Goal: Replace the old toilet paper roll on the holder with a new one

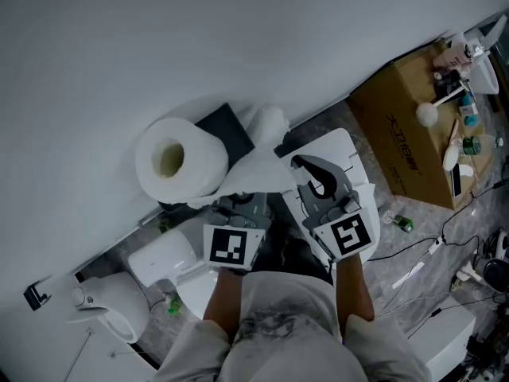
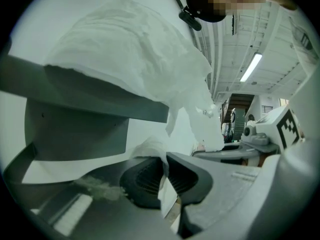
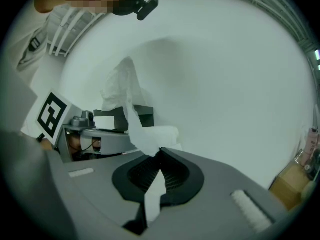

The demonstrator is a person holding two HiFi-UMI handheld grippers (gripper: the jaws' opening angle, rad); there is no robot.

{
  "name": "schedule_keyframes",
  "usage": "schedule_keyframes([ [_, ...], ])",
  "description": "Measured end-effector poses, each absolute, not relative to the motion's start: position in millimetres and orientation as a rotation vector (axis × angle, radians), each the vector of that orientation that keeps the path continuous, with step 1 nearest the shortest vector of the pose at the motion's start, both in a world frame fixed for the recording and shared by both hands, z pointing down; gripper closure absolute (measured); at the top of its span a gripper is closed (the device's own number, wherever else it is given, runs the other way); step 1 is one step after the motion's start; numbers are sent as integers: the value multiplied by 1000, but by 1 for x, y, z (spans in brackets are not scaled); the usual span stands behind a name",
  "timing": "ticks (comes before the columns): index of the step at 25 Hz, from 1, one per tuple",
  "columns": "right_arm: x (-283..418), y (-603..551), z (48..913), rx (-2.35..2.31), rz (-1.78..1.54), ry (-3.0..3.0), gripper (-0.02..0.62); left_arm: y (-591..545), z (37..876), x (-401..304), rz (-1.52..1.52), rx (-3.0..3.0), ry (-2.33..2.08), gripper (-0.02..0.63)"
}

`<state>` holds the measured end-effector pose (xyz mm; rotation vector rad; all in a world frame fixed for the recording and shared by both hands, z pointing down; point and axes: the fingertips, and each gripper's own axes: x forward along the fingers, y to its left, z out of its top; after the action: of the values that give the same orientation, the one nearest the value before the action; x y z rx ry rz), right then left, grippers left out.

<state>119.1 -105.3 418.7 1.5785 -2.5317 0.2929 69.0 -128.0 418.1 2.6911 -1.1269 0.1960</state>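
A full white toilet paper roll [image 1: 176, 159] sits on the dark wall holder [image 1: 227, 126], its hollow core facing me. A crumpled tail of paper [image 1: 254, 169] runs from the roll to both grippers. My left gripper [image 1: 238, 204] is just below the roll, shut on the paper; in the left gripper view a strip of paper [image 2: 167, 194] sits pinched between its pads [image 2: 145, 176], with the roll [image 2: 130, 54] and holder [image 2: 85, 99] close above. My right gripper [image 1: 294, 164] is to the right, shut on the tail's end [image 3: 150, 136] between its jaws [image 3: 160, 156].
A plain white wall [image 1: 238, 38] fills the upper half. A white toilet [image 1: 159, 261] stands below left, a white tank lid [image 1: 350, 153] under my right gripper. A cardboard box [image 1: 413, 134] with bottles on it stands at right, cables [image 1: 445, 237] on the floor.
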Motion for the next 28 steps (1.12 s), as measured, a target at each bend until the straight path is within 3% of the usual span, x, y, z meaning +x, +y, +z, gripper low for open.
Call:
schedule_keyframes([
  [28, 140, -111, 413, 1669, 294, -2497, 594, -140, 419, 85, 264, 2678, -1230, 592],
])
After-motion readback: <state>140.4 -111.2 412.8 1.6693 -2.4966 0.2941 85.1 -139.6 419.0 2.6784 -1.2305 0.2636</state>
